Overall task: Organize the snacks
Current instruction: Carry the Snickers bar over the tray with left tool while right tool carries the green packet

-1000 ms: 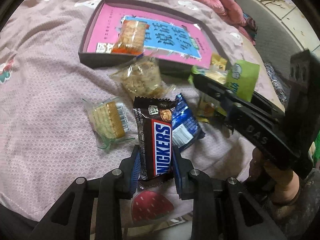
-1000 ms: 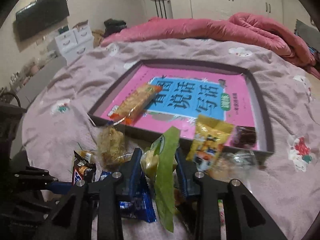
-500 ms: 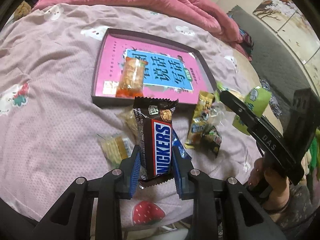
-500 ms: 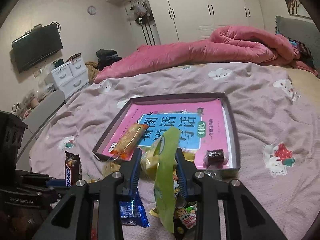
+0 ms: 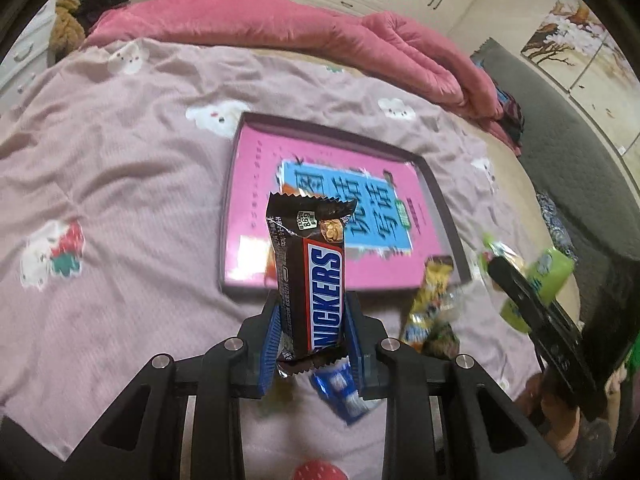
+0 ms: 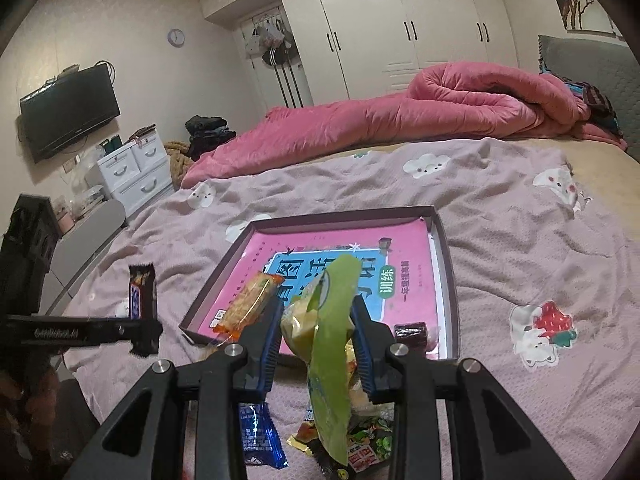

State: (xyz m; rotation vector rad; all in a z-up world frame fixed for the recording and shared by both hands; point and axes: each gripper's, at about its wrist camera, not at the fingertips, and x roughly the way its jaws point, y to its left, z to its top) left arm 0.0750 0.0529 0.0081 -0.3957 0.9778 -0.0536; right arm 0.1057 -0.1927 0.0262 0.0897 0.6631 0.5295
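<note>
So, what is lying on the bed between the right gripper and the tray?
In the right wrist view, loose snack packets and a blue wrapper lie on the bedsheet below the right gripper, before the tray.

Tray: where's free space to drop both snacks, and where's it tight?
In the tray, the middle and far half over the pink book are bare. Occupied: near-left corner by the orange packet, near-right corner by the dark sweet. Crowded: the bedsheet just before the tray's near rim, with loose packets.
</note>
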